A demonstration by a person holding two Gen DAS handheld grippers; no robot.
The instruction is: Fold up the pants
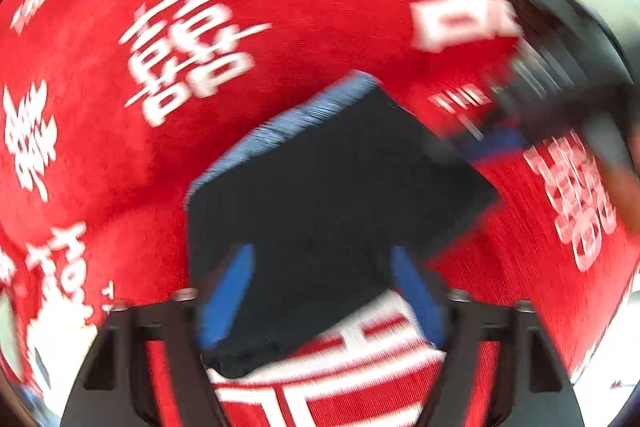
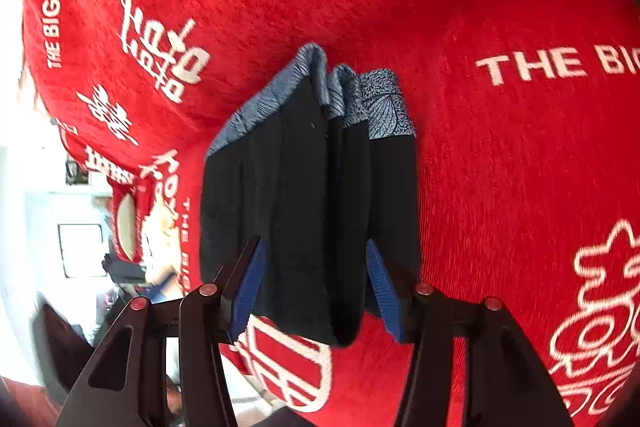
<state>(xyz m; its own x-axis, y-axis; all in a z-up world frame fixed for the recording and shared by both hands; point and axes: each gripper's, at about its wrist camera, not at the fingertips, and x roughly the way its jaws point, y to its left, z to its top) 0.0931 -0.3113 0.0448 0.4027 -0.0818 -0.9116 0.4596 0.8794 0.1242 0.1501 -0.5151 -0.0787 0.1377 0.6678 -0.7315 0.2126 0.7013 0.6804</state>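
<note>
Pants [image 2: 312,187] sit folded in a compact stack on the red blanket [image 2: 500,155]. I've got left gripper [image 1: 320,291] and right gripper [image 2: 316,287] wide, straddling it without pinching: looks released, fold nearly done.

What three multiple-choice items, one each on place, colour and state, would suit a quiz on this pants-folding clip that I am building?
1. The folded pants lie on: A a red blanket, B a wooden floor, C a metal tray.
2. The band along the pants' far edge is: A yellow, B blue-grey patterned, C white.
3. The right gripper is: A open astride the pants, B clamped on the blanket, C out of view.

A: red blanket with white lettering surrounds them.
B: the patterned band shows it.
A: both blue pads stand apart beside the cloth.
</note>
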